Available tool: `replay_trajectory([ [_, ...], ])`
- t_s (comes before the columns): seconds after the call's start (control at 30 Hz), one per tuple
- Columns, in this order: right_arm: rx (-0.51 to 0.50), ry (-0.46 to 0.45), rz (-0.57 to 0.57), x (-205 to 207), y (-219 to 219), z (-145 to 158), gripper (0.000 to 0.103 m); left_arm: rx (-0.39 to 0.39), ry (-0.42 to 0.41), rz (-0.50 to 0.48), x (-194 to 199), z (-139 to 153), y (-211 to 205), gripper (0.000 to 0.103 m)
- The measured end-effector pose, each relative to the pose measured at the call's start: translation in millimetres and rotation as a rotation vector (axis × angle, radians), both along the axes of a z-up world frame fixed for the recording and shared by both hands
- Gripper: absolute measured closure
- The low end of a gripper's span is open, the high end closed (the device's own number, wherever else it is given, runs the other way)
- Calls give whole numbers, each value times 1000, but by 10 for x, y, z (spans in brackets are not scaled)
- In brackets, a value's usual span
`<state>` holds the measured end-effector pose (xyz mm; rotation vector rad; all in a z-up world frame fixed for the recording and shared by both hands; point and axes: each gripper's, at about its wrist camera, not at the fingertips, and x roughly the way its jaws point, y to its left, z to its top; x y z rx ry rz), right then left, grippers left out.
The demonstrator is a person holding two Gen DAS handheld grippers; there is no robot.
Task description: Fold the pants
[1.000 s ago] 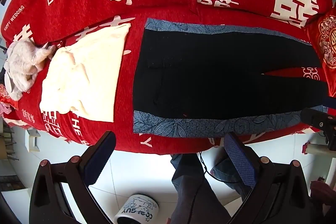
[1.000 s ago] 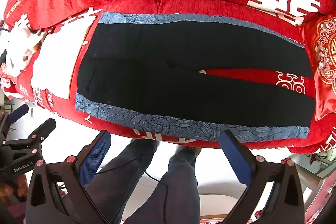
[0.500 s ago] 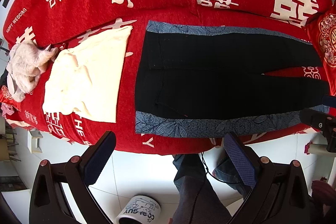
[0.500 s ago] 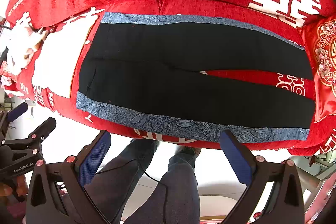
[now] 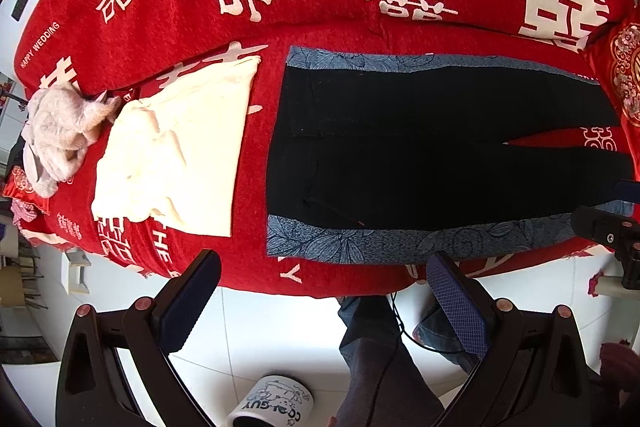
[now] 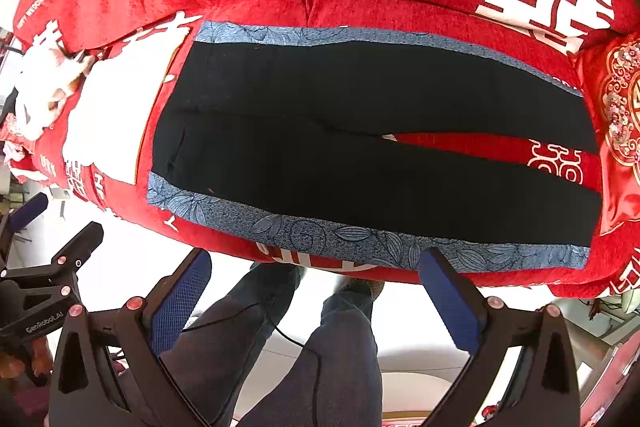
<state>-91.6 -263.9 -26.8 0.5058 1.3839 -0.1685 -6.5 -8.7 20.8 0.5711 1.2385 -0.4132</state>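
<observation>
Black pants (image 5: 420, 147) (image 6: 340, 143) with blue-grey leaf-patterned side stripes lie flat on a red sofa, waistband to the left, legs running right and parting slightly near the hems. My left gripper (image 5: 320, 303) hangs open in front of the sofa's front edge, below the waist end, holding nothing. My right gripper (image 6: 316, 301) is also open and empty, off the sofa's front edge below the middle of the near leg. Neither touches the pants. Each gripper shows at the edge of the other's view.
A folded cream garment (image 5: 176, 155) lies left of the pants, with a pale fluffy item (image 5: 60, 131) beyond it. A red embroidered cushion (image 6: 620, 131) sits at the right end. A person's legs (image 6: 288, 355) stand on the white tile floor, beside a printed white cup (image 5: 276, 403).
Both views have shifted slightly, with the sofa and pants sitting a little lower and closer in frame. Both grippers remain open and the pants have not moved.
</observation>
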Motion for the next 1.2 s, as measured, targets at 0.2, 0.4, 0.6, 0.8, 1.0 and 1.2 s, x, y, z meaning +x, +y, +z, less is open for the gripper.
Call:
replay_trajectory([
  [0.2,3,-2,-2,-13,1,-9,0,5,0,2,4,-3,2,0],
  [0.4,4,-4,-3,-23,-1,-14,0,8,-2,0,6,-2,2,0],
  [0.6,6,-8,-5,-39,-6,-12,0,8,-3,4,0,3,7,0],
  [0.8,41,-28,-19,-125,-91,-32,0,-15,-5,49,-55,19,31,0],
  [1.0,195,-56,-63,-373,-307,-214,0,-78,72,251,-20,-133,259,0],
  [1.2,386,-82,-131,-558,-322,-488,0,-139,184,390,22,-411,539,0],
])
